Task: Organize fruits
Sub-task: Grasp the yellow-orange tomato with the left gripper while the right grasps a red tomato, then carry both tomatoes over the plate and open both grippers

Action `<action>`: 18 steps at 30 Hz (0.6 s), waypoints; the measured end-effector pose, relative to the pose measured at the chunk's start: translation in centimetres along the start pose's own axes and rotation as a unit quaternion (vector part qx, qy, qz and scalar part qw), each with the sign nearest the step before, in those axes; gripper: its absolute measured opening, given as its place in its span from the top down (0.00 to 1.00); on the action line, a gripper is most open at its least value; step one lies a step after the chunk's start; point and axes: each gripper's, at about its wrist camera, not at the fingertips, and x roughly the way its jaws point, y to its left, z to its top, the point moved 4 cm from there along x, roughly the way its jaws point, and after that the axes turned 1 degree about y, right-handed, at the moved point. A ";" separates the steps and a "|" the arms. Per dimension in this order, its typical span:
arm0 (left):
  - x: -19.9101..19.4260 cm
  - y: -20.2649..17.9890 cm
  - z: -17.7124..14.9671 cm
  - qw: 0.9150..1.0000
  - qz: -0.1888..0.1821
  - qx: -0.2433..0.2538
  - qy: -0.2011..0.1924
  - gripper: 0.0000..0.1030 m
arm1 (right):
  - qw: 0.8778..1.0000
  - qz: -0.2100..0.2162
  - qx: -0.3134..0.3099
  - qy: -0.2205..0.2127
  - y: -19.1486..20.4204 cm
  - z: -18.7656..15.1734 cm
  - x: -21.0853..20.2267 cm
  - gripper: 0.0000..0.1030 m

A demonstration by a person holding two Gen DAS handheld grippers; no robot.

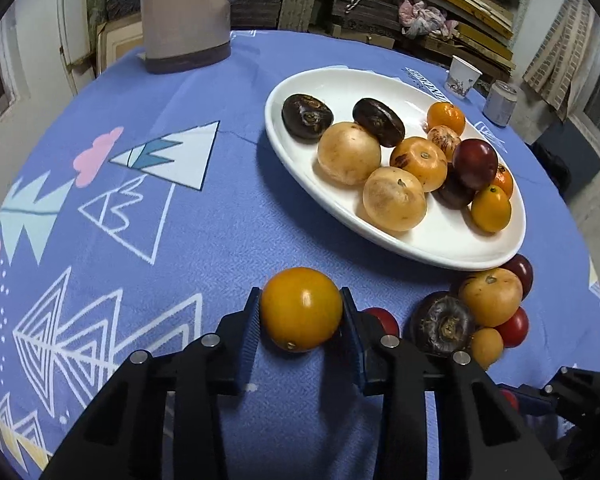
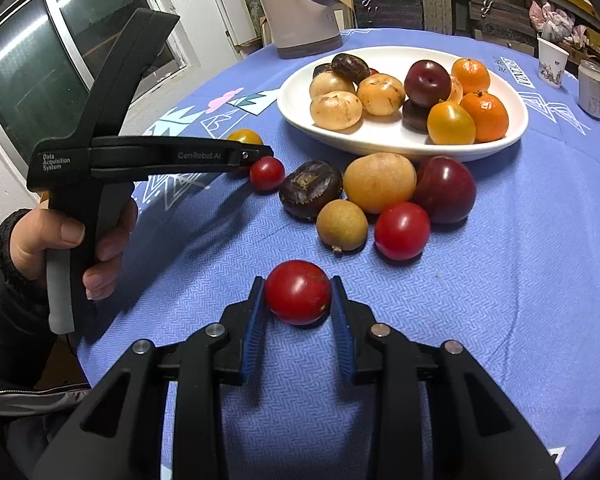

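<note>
1. A round table with a blue patterned cloth (image 1: 220, 220) carries everything; a tall beige jug (image 1: 184, 12) stands at its far side; a paper cup (image 1: 462, 76) and a small grey jar (image 1: 500, 102) stand at the far right edge.
2. A white oval plate (image 1: 380, 80) lies on the cloth right of the middle; it holds a heap of fruits: two dark brown ones, several pale yellow-brown ones, a dark red plum (image 1: 475, 163), small oranges and a yellow tomato (image 1: 491, 208).
3. The person's hand (image 2: 56, 244) grips the handle of the left gripper, seen from the side in the right wrist view.
4. The left gripper (image 1: 302, 312) is clamped on an orange-yellow tomato (image 1: 301, 309); both blue pads press on its sides; the fruit is just before the plate's near rim, whether it touches the cloth I cannot tell.
5. The right gripper (image 2: 298, 296) is closed on a red tomato (image 2: 298, 292); it sits between the pads at the near part of the table, apart from the plate.
6. A loose group lies on the cloth just beside the plate's near rim: a dark brown fruit (image 2: 310, 190), a yellow-brown fruit (image 2: 379, 182), a dark red plum (image 2: 446, 189), a small tan fruit (image 2: 342, 225), a red tomato (image 2: 402, 230); a smaller red tomato (image 2: 267, 173) lies left of them, near the left gripper's tip.
</note>
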 end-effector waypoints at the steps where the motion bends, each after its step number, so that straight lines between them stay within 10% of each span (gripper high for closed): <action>1: -0.1 0.1 0.0 1.000 -0.001 -0.001 0.001 0.63 | 1.000 0.000 -0.001 -0.001 0.1 0.0 -0.1 0.70; 18: -5.7 -2.7 1.7 0.997 0.006 0.050 -0.060 0.63 | 0.996 -0.041 -0.011 -0.074 -1.7 3.8 -5.7 0.70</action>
